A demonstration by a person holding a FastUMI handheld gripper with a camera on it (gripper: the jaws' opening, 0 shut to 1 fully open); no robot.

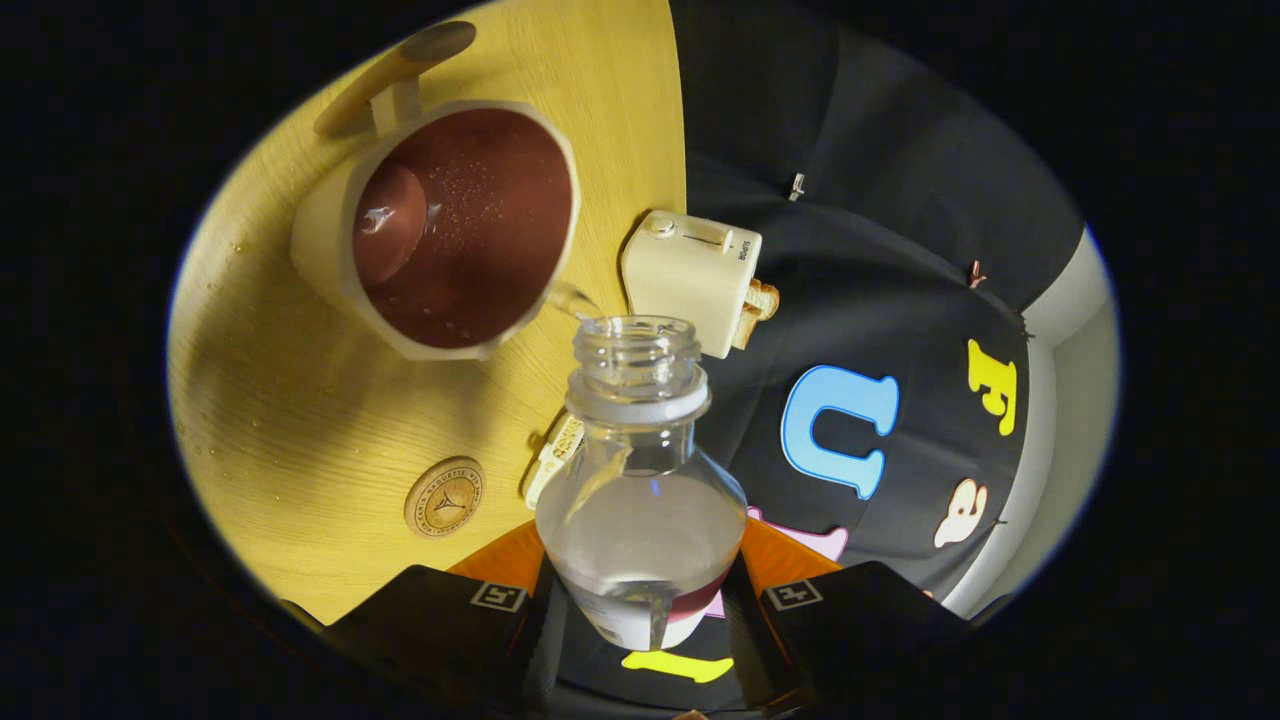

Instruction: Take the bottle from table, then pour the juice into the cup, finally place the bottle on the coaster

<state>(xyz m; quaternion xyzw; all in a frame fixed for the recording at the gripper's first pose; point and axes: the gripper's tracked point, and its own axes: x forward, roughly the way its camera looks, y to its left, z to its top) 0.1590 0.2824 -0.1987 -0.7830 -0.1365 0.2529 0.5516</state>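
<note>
1. Gripper view: gripper (pixel 640 600) was clamped on the bottle (pixel 640 500), one finger pressing each side of its lower body; bottle sat between the fingers, tipped w/ its neck pointing ahead toward the cup.
2. Bottle was clear, cap off, some clear liquid pooled in the body; a thin stream left its mouth toward the cup rim.
3. Cup (pixel 450 230) lay just beyond the bottle mouth on the wooden table (pixel 280 420): pale outside, dark reddish-brown inside, wet w/ droplets, a stick-like handle on its far side.
4. Round coaster (pixel 444 497) lay flat on the table, beside the bottle body, near the fingers, apart from the cup.
5. Small cream toaster (pixel 692 275) w/ bread in its slots stood by the table edge, just beyond the bottle mouth, beside the cup.
</note>
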